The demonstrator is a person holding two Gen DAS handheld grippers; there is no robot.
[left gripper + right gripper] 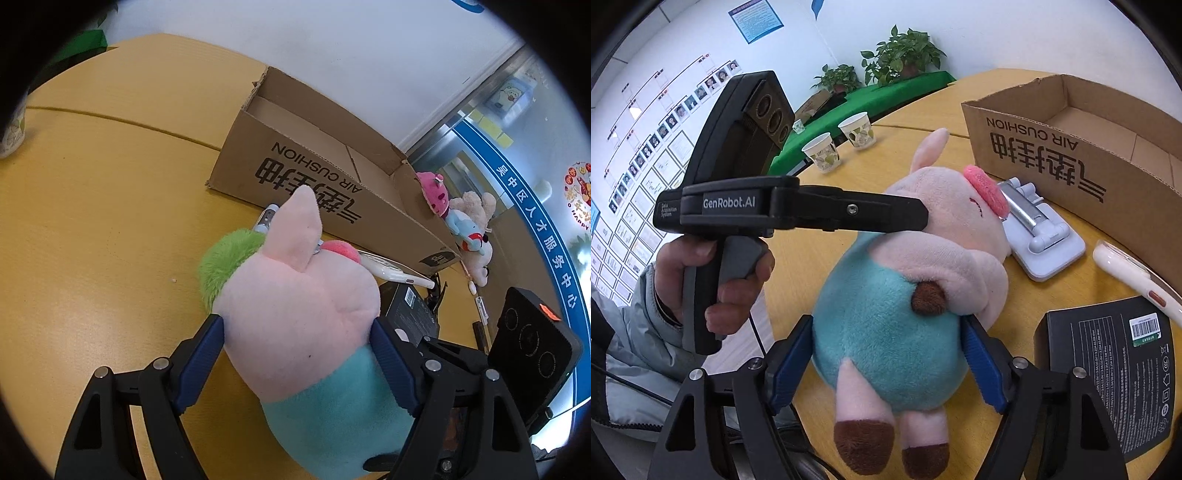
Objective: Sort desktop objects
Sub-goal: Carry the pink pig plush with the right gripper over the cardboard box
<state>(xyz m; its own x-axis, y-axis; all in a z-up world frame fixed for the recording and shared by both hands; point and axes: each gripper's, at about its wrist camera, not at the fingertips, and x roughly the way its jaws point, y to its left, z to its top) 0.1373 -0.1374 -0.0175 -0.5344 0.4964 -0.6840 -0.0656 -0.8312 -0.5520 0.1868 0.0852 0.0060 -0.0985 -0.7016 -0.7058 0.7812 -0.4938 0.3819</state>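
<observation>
Both my tongs gripped the plush pig [886, 314]: left tongs [297, 363] at its head, right tongs [886, 363] round its belly. With the box [1071, 155] just beyond, uneven lifting could twist the soft pig loose onto the table [110, 221].

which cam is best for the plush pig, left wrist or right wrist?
Right wrist. It shows the plush pig nearly whole: snout, ear, teal body, both feet, with the right gripper closed on its belly and the left gripper at its head. Left wrist shows only the back of its head, one ear and teal back.
</observation>
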